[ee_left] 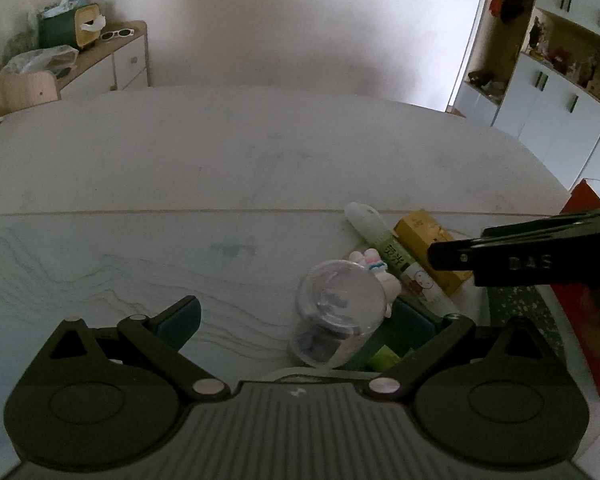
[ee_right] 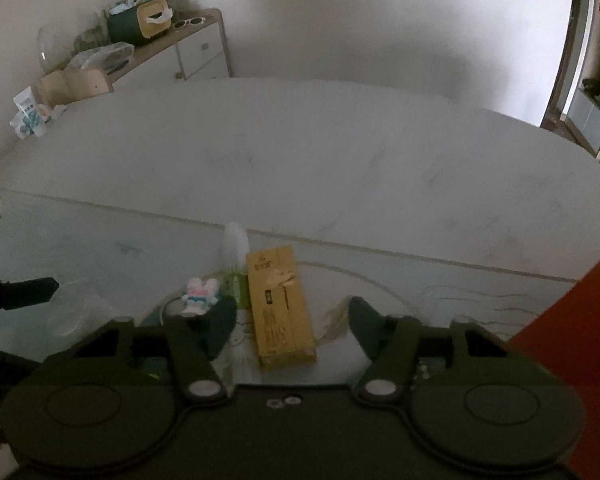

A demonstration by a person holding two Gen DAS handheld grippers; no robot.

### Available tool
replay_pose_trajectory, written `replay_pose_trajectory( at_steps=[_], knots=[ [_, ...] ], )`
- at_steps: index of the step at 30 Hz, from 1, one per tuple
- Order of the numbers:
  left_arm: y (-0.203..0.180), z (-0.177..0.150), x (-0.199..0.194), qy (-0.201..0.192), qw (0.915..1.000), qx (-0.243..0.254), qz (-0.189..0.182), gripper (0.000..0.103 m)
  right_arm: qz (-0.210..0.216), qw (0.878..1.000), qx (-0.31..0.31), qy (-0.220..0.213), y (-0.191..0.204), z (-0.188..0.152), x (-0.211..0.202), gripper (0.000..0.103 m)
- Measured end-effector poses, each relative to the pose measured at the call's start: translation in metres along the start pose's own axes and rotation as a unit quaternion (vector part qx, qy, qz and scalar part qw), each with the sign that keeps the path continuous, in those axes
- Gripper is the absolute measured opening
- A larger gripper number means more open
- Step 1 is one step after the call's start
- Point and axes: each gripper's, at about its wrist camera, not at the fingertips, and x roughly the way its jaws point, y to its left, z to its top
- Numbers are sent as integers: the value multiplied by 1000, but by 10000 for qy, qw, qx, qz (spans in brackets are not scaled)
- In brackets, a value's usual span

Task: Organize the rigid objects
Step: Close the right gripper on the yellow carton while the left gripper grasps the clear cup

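Yellow box (ee_right: 281, 306) lies untouched between the parted right gripper (ee_right: 292, 330); only the left view shows "DAS" lettering; left gripper (ee_left: 300, 316) spread around clear jar (ee_left: 336, 316).

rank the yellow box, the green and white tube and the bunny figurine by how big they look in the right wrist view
1. yellow box: largest, though it also lies nearest the camera, between the open fingers.
2. green and white tube: looks smaller, but the left finger and the box hide part of it, so this is unsure.
3. bunny figurine: clearly smallest.
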Motion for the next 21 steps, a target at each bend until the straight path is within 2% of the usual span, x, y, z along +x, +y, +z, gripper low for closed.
replay_pose_trajectory(
  at_steps=[4,6,9,14,17,21],
  knots=[
    [-3,-1,-1,-83,9999,82,-57,101,40,10000,-17,23,1,1,4,49],
    [-5,-1,-2,-115,9998,136,-109,97,52,10000,10,31,0,2,6,45],
    [-9,1,-1,-104,9996,188,-184,87,86,9999,76,0,-2,3,7,43],
    [-10,4,2,-25,9993,113,-344,59,110,9999,108,15,-3,4,11,37],
    [-9,4,4,44,9991,-10,-421,48,131,9998,148,15,-4,4,12,31],
    [-7,6,5,64,9989,-129,-443,45,96,9999,139,-33,-3,4,11,29]
  ],
)
